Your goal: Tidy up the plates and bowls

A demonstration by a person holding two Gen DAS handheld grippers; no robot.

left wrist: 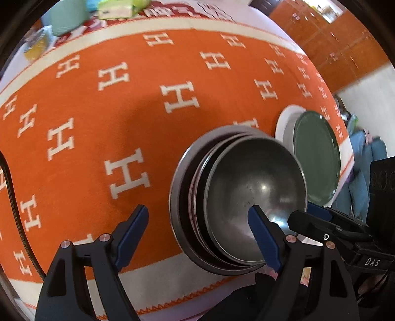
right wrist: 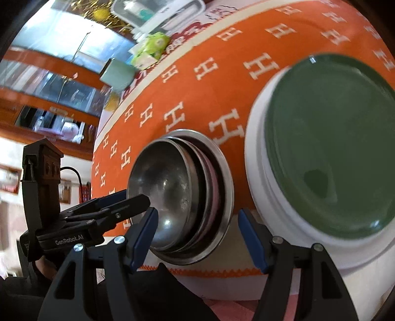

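A stack of nested steel bowls [left wrist: 246, 197] sits near the front edge of the orange cloth; it also shows in the right wrist view [right wrist: 180, 195]. Beside it a green plate [left wrist: 317, 158] lies on a white plate [left wrist: 284, 123], also in the right wrist view, green plate [right wrist: 330, 148] on white plate [right wrist: 259, 158]. My left gripper [left wrist: 200, 224] is open, its right finger over the top bowl's near rim. My right gripper [right wrist: 197, 227] is open at the front of the bowl stack, holding nothing. Each gripper shows in the other's view.
The table carries an orange cloth with white H marks [left wrist: 123, 111]. At its far edge are a mint-green cup [right wrist: 118, 74], green packets [right wrist: 150, 49] and a clear container [right wrist: 158, 12]. Wooden cabinets [left wrist: 333, 37] stand behind.
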